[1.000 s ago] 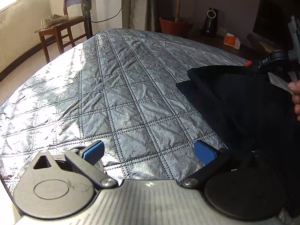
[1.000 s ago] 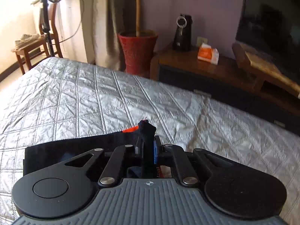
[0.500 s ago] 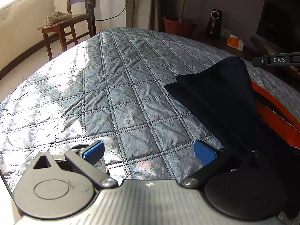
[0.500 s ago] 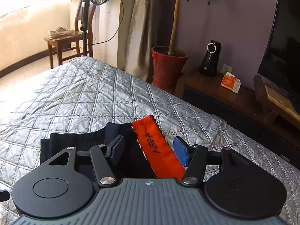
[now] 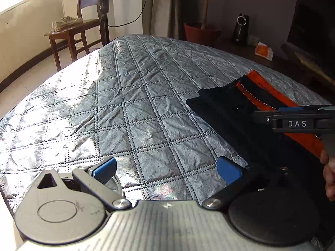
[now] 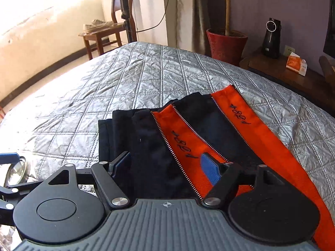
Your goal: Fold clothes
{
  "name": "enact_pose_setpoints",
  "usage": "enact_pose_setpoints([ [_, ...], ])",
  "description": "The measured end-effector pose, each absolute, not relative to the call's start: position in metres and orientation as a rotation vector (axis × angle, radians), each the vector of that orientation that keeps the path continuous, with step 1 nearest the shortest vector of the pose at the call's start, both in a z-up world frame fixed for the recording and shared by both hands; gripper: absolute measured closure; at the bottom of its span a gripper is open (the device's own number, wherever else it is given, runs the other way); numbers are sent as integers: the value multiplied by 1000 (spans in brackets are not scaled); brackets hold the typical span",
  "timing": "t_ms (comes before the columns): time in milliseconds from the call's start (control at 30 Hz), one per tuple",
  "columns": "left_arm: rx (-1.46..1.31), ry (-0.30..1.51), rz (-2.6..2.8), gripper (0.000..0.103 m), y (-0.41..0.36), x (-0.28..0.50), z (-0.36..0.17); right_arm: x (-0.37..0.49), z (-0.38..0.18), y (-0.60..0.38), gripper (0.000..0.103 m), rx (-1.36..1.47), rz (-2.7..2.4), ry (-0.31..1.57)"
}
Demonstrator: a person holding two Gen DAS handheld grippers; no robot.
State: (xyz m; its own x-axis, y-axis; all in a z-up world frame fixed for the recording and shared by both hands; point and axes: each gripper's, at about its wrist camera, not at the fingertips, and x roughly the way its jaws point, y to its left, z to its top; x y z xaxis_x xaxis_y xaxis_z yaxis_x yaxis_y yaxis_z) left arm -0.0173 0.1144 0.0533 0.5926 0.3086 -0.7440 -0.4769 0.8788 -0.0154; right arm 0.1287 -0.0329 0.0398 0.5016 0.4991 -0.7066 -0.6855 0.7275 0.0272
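bed [image 6: 146,73]: silver quilted cover, serves as the folding area; most of it bare, so there is room to lay panels flat.
garment [image 6: 167,146]: black with orange zipper bands, lying flat on the near right part of the bed, layers stacked with stepped edges at its left side; judged partly folded, laid flat so the next fold can go over it.
orange bands [image 6: 261,138]: two strips with zipper teeth and handwritten marks, running near to far on the garment's right half, face up.
right gripper [image 6: 167,165]: fingers wide apart, holding nothing, hovering over the near end of the garment; cloth lies between and beyond the fingers, left finger above black cloth, right finger above an orange band. Contact with cloth cannot be told.
left gripper [image 5: 167,169]: fingers wide apart, empty, over bare quilt; garment [image 5: 240,121] sits right of and beyond its right finger, just beside it, not between the fingers. Judged waiting clear of the work.
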Motion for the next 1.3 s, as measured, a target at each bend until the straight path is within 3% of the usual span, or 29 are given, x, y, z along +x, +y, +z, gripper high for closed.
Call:
enact_pose_setpoints([
  [200,-227,820,460,1,114,-17,52,140,27,-27,50,-329,561,746],
  [233,-224,819,460,1,114,-17,53,140,26,-25,75,-317,561,737],
  [267,-221,817,461,1,113,-17,53,138,27,-24,91,-298,550,735],
  [333,-214,809,472,1,114,-18,54,134,34,-26,98,-239,547,727],
  [600,-243,746,548,1,133,-32,66,34,80,-49,99,-158,620,692],
  [800,-255,626,583,1,136,-63,87,-72,44,-31,98,-101,679,892],
  [900,-218,647,516,1,128,-74,95,-96,38,-26,93,-29,674,949],
  [1000,-169,672,441,1,118,-85,102,-101,69,-55,77,54,660,901],
  [1067,-124,715,371,1,108,-91,103,-102,93,-93,49,82,583,851],
  [1133,-75,756,303,1,93,-95,101,-102,111,-145,43,114,461,822],
  [1300,65,789,152,1,52,-97,96,-107,114,-296,43,153,30,810],
])
